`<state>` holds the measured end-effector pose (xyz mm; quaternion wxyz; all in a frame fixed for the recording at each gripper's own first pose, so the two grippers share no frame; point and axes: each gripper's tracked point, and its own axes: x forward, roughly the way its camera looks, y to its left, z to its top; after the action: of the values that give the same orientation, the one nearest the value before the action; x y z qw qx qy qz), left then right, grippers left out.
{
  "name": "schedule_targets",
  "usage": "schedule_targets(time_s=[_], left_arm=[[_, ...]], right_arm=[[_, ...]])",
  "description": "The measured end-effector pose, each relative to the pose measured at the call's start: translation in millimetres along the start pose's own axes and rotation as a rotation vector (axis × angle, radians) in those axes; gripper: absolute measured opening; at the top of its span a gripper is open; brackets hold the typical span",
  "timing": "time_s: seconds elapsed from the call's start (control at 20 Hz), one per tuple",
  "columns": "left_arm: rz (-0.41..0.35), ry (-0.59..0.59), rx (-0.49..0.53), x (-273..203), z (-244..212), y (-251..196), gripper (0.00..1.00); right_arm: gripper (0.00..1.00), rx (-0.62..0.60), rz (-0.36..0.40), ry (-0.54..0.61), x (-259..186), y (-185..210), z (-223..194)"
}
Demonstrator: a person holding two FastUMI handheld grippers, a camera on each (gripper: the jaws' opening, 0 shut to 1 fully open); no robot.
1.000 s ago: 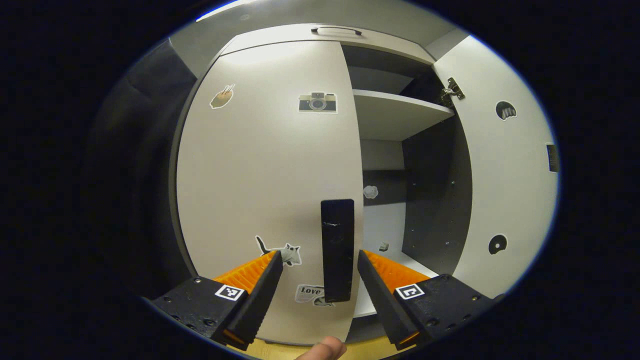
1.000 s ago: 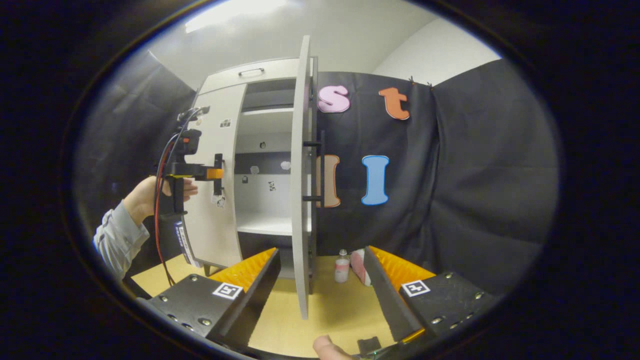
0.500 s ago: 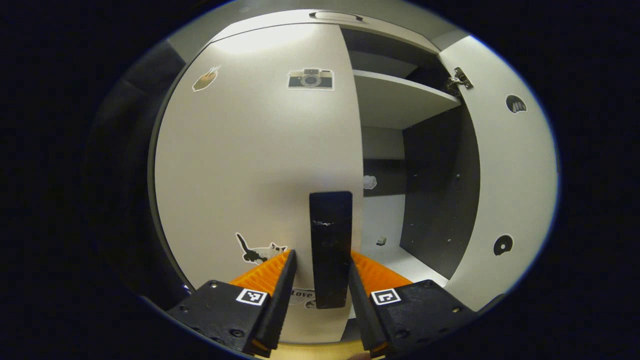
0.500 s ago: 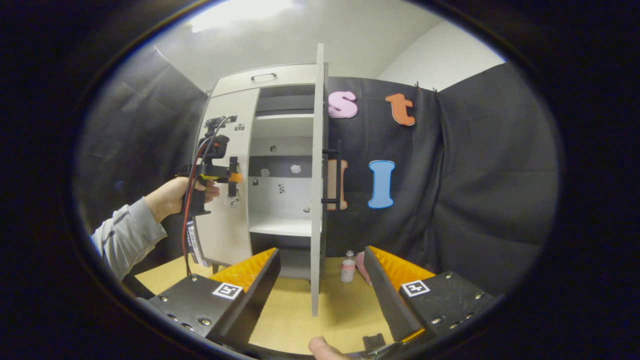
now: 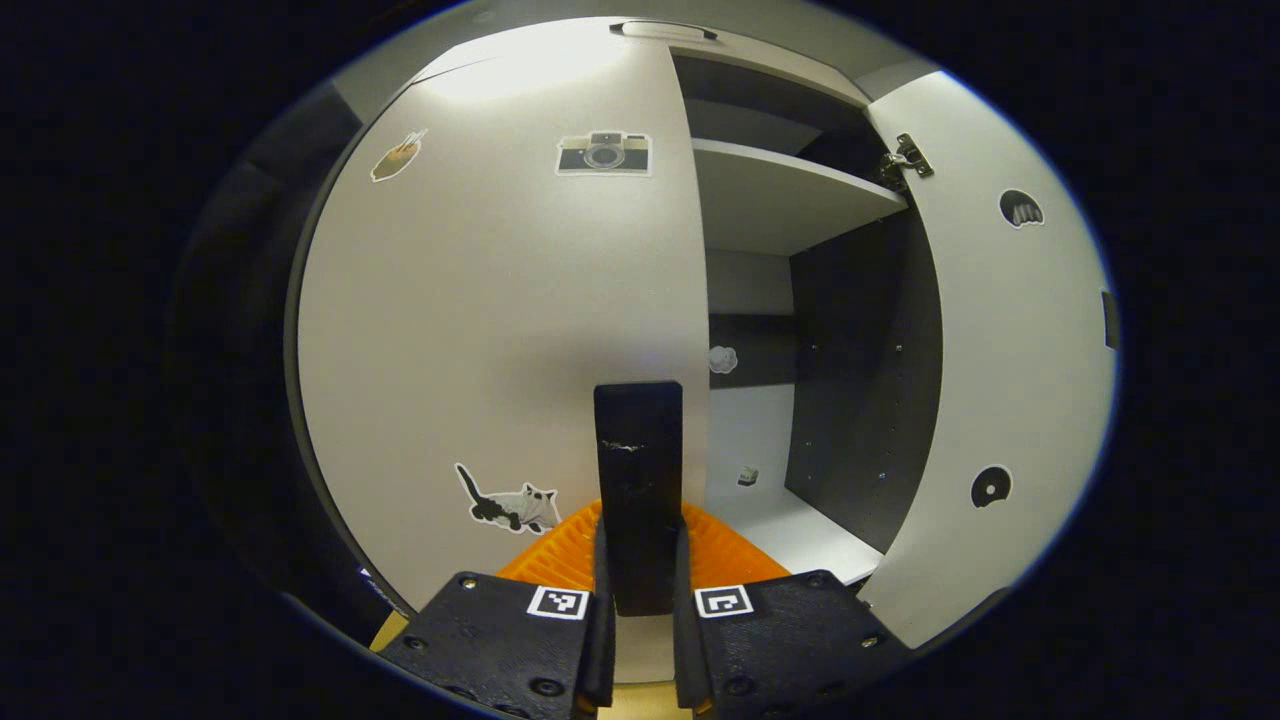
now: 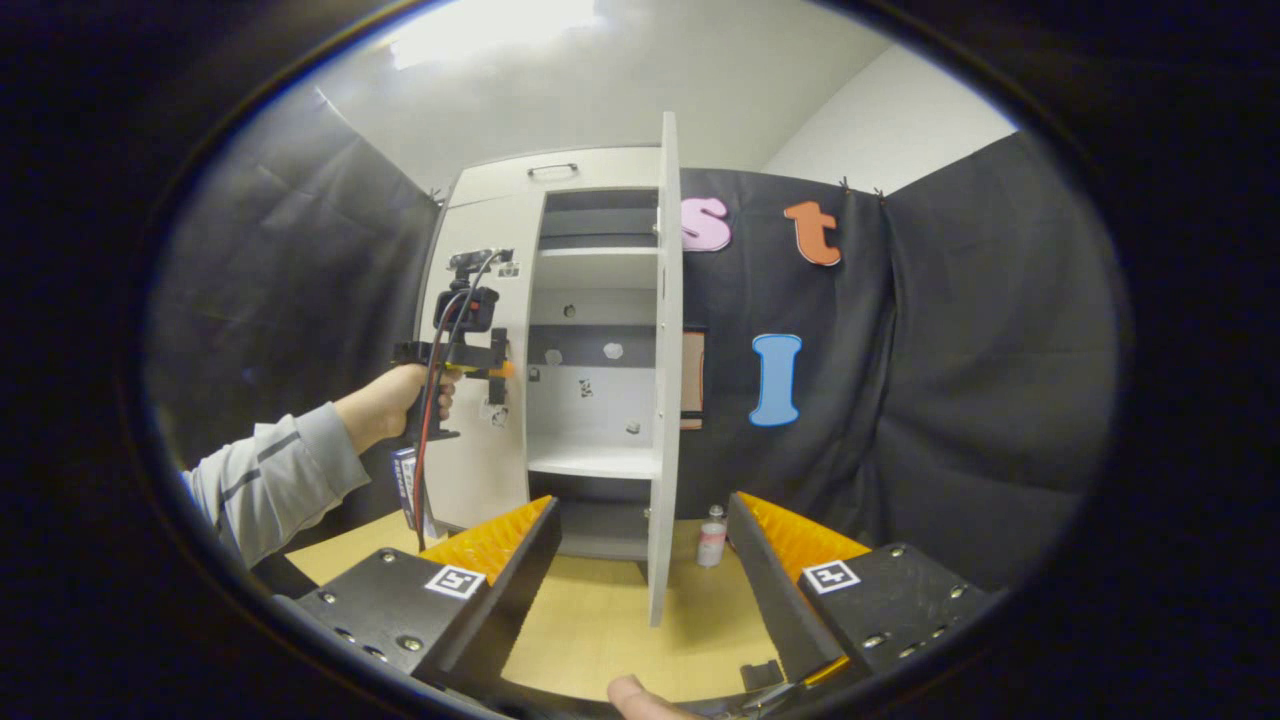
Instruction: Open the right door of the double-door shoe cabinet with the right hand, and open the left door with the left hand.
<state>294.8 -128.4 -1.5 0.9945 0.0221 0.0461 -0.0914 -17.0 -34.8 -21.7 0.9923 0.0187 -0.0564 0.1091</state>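
Clamping the black handle (image 5: 638,480) of the cabinet's closed left door (image 5: 480,330), the left gripper (image 5: 638,560) grips tight, while the right gripper (image 6: 640,560) gapes wide before the swung-open right door (image 6: 664,370), bare shelves (image 6: 592,458) inside

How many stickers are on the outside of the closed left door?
3 on the left door: one at top left, a camera at top right, a cat low down. The left gripper may hide more.

Overhead light glares on the left door (image 5: 480,300) top. Cabinet interior (image 5: 850,350) shadowed. Both views sharp, with strong fisheye bending toward the edges.
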Motion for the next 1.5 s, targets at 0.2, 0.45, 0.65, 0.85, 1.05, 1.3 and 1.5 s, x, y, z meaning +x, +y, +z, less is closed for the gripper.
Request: schedule_targets(time_s=[0.2,0.45,0.65,0.85,1.05,1.3,1.5], left_arm=[[0.002,-0.005,0.000,-21,-1,0,0.22],[-0.027,-0.012,0.004,-55,-2,9,0.21],[-0.047,-0.006,-0.013,-78,-3,16,0.20],[-0.046,0.001,0.000,-100,-4,25,0.21],[-0.041,0.001,-0.009,-123,-4,39,0.21],[-0.026,-0.023,0.005,-152,-4,61,0.20],[-0.006,-0.031,0.012,-174,-4,87,0.16]], right_arm=[[0.99,-0.003,-0.003,0.001,-6,8,2],[1.00,-0.001,-0.040,-0.006,-18,16,5],[1.00,-0.016,-0.051,-0.012,-27,30,2],[0.99,0.027,-0.060,-0.008,-34,34,-1],[0.97,0.046,-0.083,0.004,-34,30,-4],[0.99,0.042,-0.072,0.007,-36,41,-4],[0.97,0.034,-0.058,0.003,-35,58,-1]])
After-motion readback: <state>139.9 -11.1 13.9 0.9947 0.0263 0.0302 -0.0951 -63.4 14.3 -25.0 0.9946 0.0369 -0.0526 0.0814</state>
